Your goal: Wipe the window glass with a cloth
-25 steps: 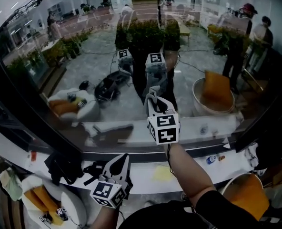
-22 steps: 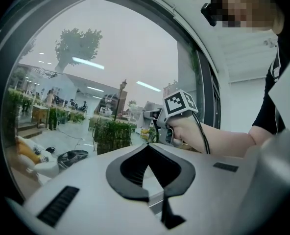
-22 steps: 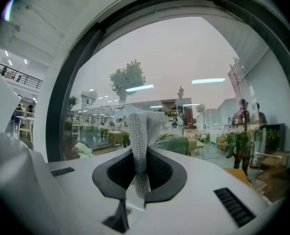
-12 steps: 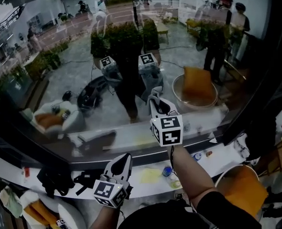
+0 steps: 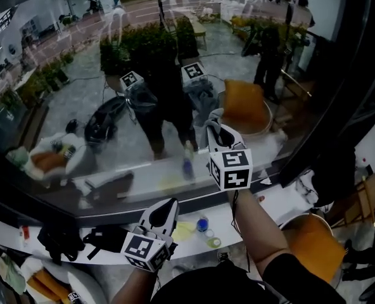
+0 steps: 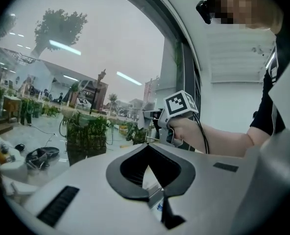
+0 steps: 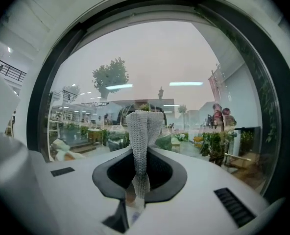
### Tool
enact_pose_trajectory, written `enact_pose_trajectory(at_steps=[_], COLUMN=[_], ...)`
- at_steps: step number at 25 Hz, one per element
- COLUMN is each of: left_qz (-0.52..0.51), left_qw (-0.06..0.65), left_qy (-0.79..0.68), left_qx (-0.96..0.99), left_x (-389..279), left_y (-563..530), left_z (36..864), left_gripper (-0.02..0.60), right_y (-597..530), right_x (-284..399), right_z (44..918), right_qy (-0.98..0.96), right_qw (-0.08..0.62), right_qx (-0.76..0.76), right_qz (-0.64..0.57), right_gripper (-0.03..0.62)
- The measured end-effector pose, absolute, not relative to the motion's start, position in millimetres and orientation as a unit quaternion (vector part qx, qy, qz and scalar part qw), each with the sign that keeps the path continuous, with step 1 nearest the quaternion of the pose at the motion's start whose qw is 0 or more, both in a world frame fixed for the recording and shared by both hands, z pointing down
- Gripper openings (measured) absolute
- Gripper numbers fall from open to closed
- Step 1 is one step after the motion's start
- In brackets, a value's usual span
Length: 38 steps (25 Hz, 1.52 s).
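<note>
A grey knitted cloth is clamped between the jaws of the right gripper, which are closed on its lower end. The cloth stands up out of them as a folded, upright strip. The jaws of the left gripper are drawn together on nothing, and only a thin wedge of light is left between the pads.

In the head view the right gripper is held up at the window glass, with the top of the cloth brought close to its own reflection. Whether fabric and pane are actually touching cannot be told. The left gripper is held low over the front edge of the white sill, well apart from the pane.

Compared with one second before, the right gripper is found slightly further to the right, and its clamp on the cloth is unchanged. The left gripper is kept in the same low place. The rest of the scene is shifted leftward in the head view. A blue-capped bottle, seen before toward the sill's right end, is now at the middle of the sill, just beside the left gripper's tip. A yellow patch is next to it. The reflected orange cushion has been carried from the right part of the pane to just beside the right gripper. Black items are seen toward the sill's left end.
</note>
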<state>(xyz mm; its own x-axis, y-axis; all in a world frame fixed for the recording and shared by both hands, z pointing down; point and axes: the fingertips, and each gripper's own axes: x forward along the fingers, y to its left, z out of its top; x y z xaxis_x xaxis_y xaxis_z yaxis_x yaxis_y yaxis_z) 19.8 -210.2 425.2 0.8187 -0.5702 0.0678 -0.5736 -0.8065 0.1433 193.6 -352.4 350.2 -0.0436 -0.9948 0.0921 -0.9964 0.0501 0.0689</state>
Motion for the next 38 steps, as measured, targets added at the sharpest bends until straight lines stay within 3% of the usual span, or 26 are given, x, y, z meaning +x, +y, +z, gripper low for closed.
enact_pose_trajectory(at_steps=[26,38], left_qz=[0.025,0.029], left_qw=[0.087,0.088], left_qy=[-0.246,-0.256], left_qx=[0.965,0.962], left_x=[227,245], left_y=[-219,-216], left_z=[448,437], left_gripper=[0.006,0.006], right_y=[-315,-315], right_x=[473,483], right_z=[404,403], right_qy=[-0.644,-0.653], right_qw=[0.079,0.078], right_qx=[0.760,0.752], right_qz=[0.040,0.032], right_gripper=[0.052,0.052])
